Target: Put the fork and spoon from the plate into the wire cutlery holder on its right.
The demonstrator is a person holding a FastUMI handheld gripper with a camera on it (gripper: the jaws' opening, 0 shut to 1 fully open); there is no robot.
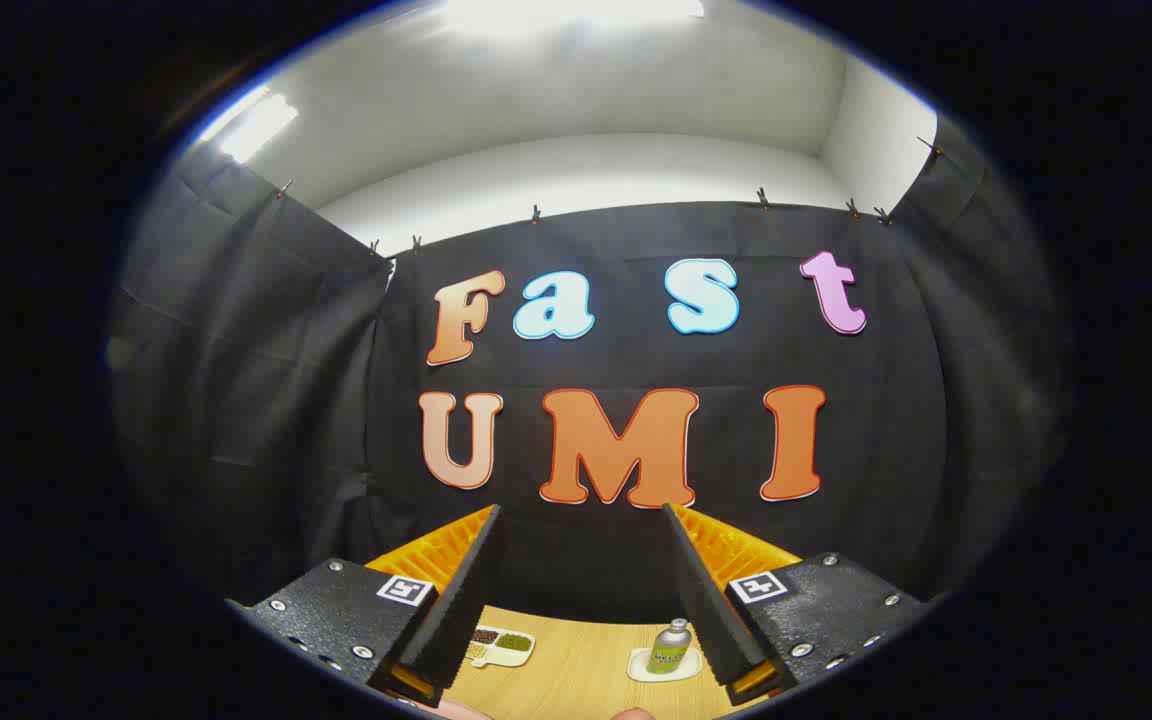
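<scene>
the gripper (581,520) is pointing up toward the black cloth wall (266,400), its fingers standing wide apart with nothing between them. below, on the wooden table (581,665), a small divided dish (502,646) of dark and green bits is lying near a small bottle (671,647) standing upright on a pale dish (664,668); the fork, spoon and holder, i cannot tell where

Gripper (586,520) fingers spread, empty, above table (576,665); small bottle (671,646) beyond.

We saw the wooden table (576,665) cut off below the fingers. The small bottle (671,646) was partly hidden behind one finger, and the divided dish (502,645) contents stayed too small to tell.
</scene>
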